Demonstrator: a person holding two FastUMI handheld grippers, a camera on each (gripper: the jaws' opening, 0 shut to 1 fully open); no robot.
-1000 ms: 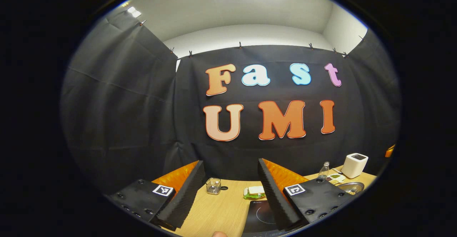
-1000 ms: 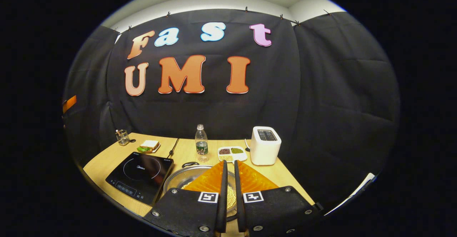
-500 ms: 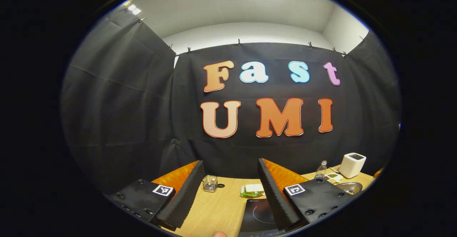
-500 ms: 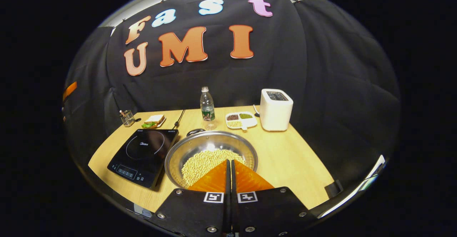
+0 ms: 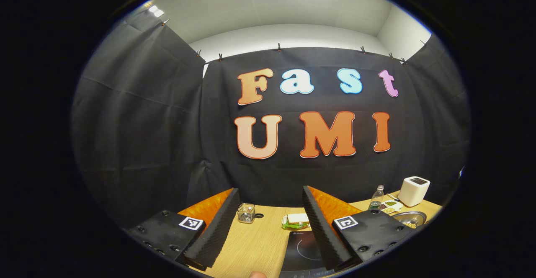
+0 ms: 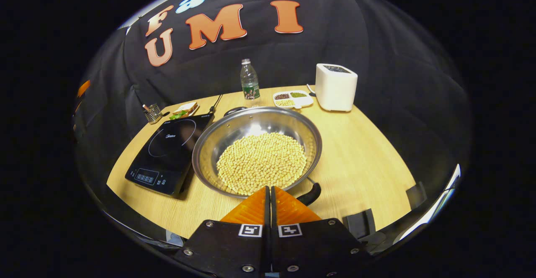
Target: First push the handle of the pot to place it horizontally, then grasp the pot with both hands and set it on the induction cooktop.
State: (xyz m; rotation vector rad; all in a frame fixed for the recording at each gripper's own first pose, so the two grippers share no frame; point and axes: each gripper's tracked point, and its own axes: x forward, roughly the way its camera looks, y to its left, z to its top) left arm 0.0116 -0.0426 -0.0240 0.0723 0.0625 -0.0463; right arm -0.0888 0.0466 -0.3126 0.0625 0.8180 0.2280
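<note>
The wooden table (image 6: pixel 360 160) takes up most of the right gripper view. On it sits the pot (image 6: pixel 256 150), a wide steel pan holding pale yellow beans (image 6: pixel 261 160). Just to its left, almost touching its rim, lies the black induction cooktop (image 6: pixel 169 152), with nothing on the glass. Behind the pot, toward the cloth wall, stand a white toaster (image 6: pixel 336 87), a water bottle (image 6: pixel 250 79) and a divided snack tray (image 6: pixel 293 99); a sandwich (image 6: pixel 184 110) and a small wire holder (image 6: pixel 153 113) lie beyond the cooktop.

The right gripper (image 6: pixel 270 192) hangs above the pot's near rim with its orange fingers pressed together, nothing between them. The pot's black handle (image 6: pixel 310 193) pokes out from the near rim just to the right of those fingertips, angled toward the table's edge, close beside them but, as far as I can see, not touched.

In the left gripper view, the left gripper (image 5: pixel 270 202) is held with its fingers spread wide, empty. Between them I see bare table, the holder and the sandwich; the cooktop (image 5: pixel 303 250) lies under the right-hand finger, and the pot's rim (image 5: pixel 410 218) sits well off to the right.
</note>
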